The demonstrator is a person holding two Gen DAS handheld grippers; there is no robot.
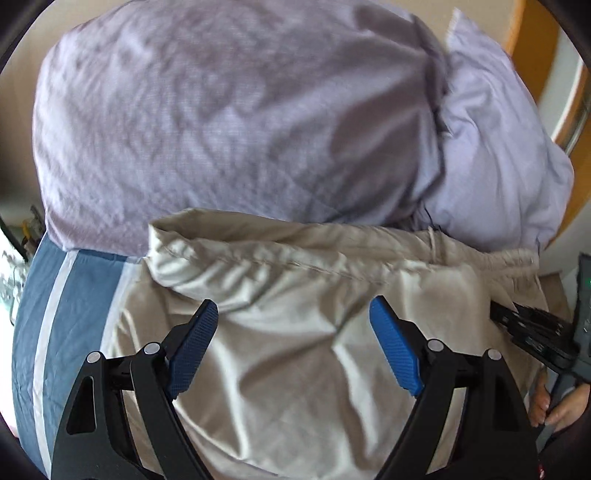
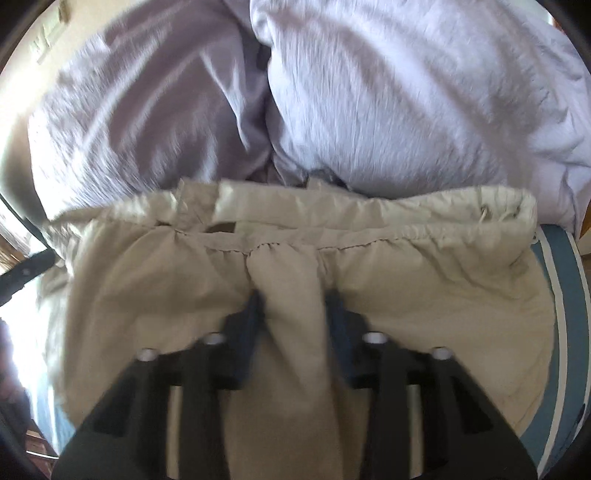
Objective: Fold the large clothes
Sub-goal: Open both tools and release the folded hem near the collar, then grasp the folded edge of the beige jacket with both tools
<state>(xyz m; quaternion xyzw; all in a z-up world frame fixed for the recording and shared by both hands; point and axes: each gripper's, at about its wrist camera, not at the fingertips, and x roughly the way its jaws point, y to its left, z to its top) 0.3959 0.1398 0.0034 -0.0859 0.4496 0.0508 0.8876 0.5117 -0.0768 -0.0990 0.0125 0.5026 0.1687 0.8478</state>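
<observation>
A beige garment (image 1: 295,332) with a gathered elastic hem lies on the bed, and it also shows in the right wrist view (image 2: 424,295). My left gripper (image 1: 293,314) hovers over it with its blue pads wide apart and nothing between them. My right gripper (image 2: 293,299) is shut on a pinched ridge of the beige garment just below its stitched waistband (image 2: 332,229). The right gripper also shows at the right edge of the left wrist view (image 1: 532,328), at the garment's side.
Two lilac pillows (image 1: 229,118) (image 1: 498,147) lie just behind the garment, touching its far edge. The bed sheet (image 1: 66,314) is blue with white stripes. A wooden frame (image 1: 532,33) stands at the far right. The view is motion-blurred.
</observation>
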